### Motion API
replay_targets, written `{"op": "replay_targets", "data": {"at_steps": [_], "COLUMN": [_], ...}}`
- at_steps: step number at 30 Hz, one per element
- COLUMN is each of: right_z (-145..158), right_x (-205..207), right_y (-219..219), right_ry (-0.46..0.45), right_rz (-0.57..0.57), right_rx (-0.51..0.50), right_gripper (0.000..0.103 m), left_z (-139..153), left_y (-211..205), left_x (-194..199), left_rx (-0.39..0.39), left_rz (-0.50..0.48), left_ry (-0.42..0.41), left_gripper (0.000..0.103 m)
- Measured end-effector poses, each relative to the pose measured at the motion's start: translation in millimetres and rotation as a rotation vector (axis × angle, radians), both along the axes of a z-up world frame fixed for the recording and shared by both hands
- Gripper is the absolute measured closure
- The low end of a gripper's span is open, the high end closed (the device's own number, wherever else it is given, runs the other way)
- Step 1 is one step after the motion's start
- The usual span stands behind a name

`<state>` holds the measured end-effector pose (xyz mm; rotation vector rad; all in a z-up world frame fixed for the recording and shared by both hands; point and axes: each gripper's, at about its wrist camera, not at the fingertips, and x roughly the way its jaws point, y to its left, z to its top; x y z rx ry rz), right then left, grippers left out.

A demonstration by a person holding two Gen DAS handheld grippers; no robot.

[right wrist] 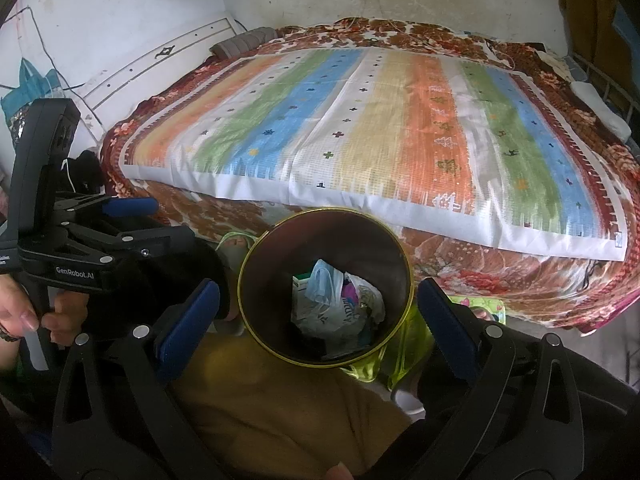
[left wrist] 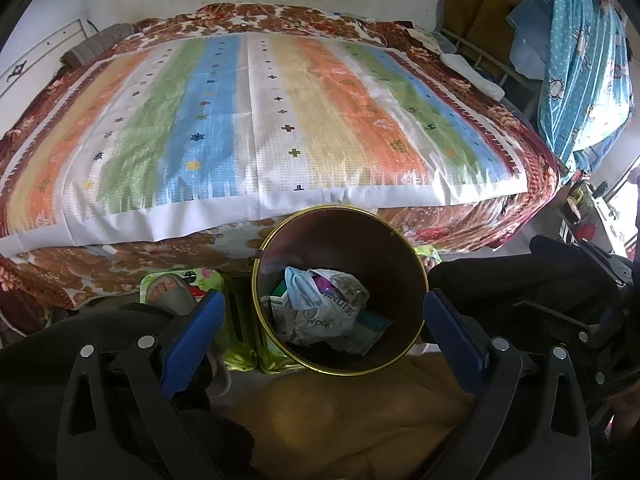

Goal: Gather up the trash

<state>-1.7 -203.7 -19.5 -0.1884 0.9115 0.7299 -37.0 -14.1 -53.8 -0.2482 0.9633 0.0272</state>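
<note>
A dark round trash bin with a gold rim (left wrist: 258, 268) stands on the floor at the foot of a bed; it also shows in the right wrist view (right wrist: 244, 272). Inside lie crumpled wrappers and plastic bags (left wrist: 320, 304), also seen from the right wrist (right wrist: 340, 308). My left gripper (left wrist: 322, 320) is open and empty, its blue pads (left wrist: 192, 332) on either side of the bin from above. My right gripper (right wrist: 318, 314) is open and empty, also above the bin. The left gripper's body (right wrist: 80, 248) shows at the left of the right wrist view.
A bed with a striped multicoloured sheet (left wrist: 256, 120) and floral blanket fills the background. The person's feet in sandals rest on a green mat (left wrist: 172, 292) beside the bin. A mustard-coloured cloth (left wrist: 352, 412) lies below the grippers. Clothes hang at the right (left wrist: 580, 60).
</note>
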Motion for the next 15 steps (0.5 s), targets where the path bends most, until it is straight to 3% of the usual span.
{"op": "replay_targets", "data": {"at_steps": [15], "right_z": [0.3], "right_x": [0.5], "right_y": [-0.6], "right_ry": [0.001], "right_rz": [-0.001], "right_rx": [0.003], "right_gripper": [0.009], "left_z": [-0.1], "left_y": [-5.9], "left_x": [0.5], "left_rx": [-0.002], "left_rz": [-0.007], "left_ry": [0.001], "left_gripper": [0.006]}}
